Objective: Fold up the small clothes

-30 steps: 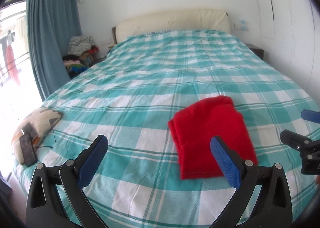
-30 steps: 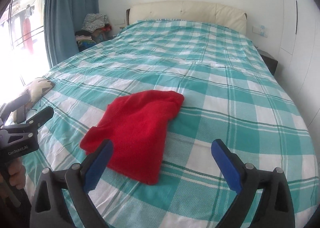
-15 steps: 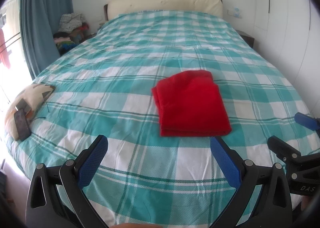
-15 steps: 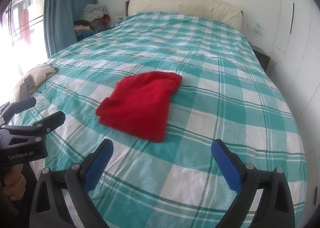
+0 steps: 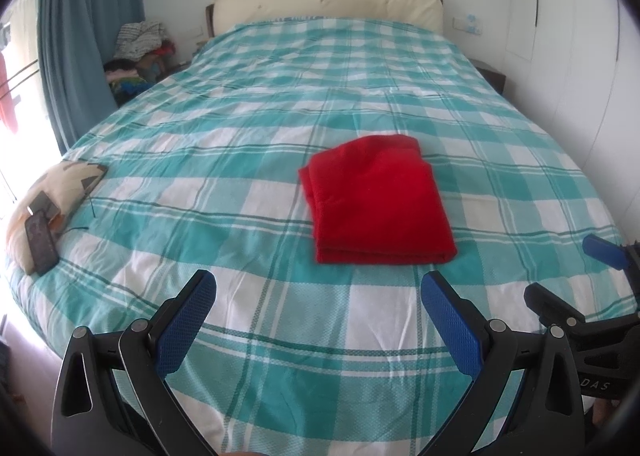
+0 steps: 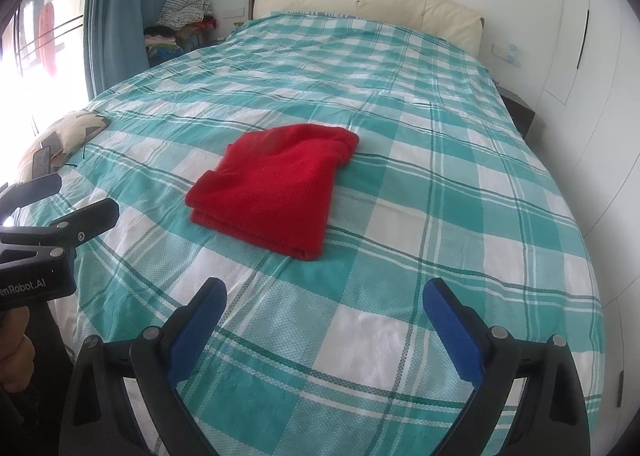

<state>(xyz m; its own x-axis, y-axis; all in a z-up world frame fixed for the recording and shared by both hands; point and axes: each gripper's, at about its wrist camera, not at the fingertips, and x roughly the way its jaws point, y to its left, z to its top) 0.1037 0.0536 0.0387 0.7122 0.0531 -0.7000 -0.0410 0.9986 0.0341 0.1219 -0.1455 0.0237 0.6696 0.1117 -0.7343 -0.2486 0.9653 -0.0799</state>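
A red garment (image 5: pixel 376 199) lies folded into a neat rectangle on the teal checked bedspread (image 5: pixel 240 159), near the foot of the bed. In the right wrist view the same red garment (image 6: pixel 276 183) sits left of centre. My left gripper (image 5: pixel 316 320) hangs open in front of the garment, back from it, with nothing between its blue pads. My right gripper (image 6: pixel 324 324) is open too, empty, and equally far back. Each gripper shows at the edge of the other's view: the right gripper (image 5: pixel 568 276) at right, the left gripper (image 6: pixel 72 203) at left.
A patterned cushion (image 5: pixel 52 191) with a dark phone (image 5: pixel 40 244) on it rests at the bed's left edge. A pile of clothes (image 5: pixel 140 51) stands by the blue curtain (image 5: pixel 84 35). White wardrobe doors (image 5: pixel 568 35) run along the right. A cream headboard (image 5: pixel 328 3) closes the far end.
Both grippers have pulled back from the red garment toward the foot of the bed. The garment lies folded and still, now farther from the fingers.
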